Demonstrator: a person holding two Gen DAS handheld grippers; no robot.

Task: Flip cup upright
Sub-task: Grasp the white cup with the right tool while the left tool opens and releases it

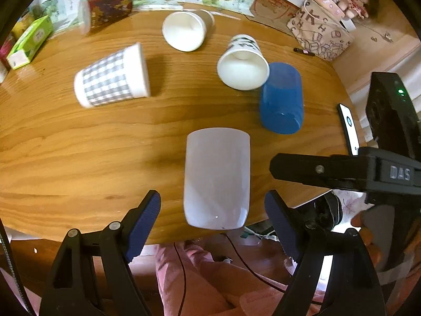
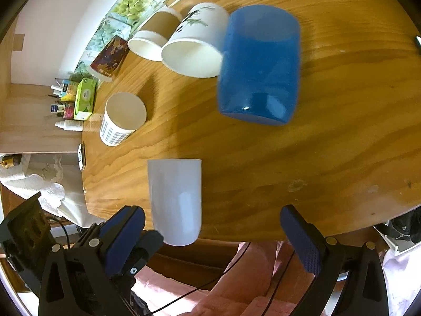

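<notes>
A pale lavender cup (image 1: 217, 179) lies on its side at the near edge of the wooden table (image 1: 79, 144), base toward me. My left gripper (image 1: 212, 208) is open, its blue pads on either side of the cup's base, not touching it. The cup also shows in the right wrist view (image 2: 175, 200). My right gripper (image 2: 213, 226) is open; its left pad sits next to the cup and the cup is left of its centre. A blue cup (image 2: 259, 64) lies on its side beyond, also in the left wrist view (image 1: 281, 98).
Several paper cups lie on the table: a checked one (image 1: 111, 76), a plain white one (image 1: 185, 30), a leaf-printed one (image 1: 243, 64), a dark red one (image 1: 105, 13). A green box (image 1: 30, 42), a patterned bag (image 1: 321, 35) and a phone (image 1: 348, 129) are at the edges.
</notes>
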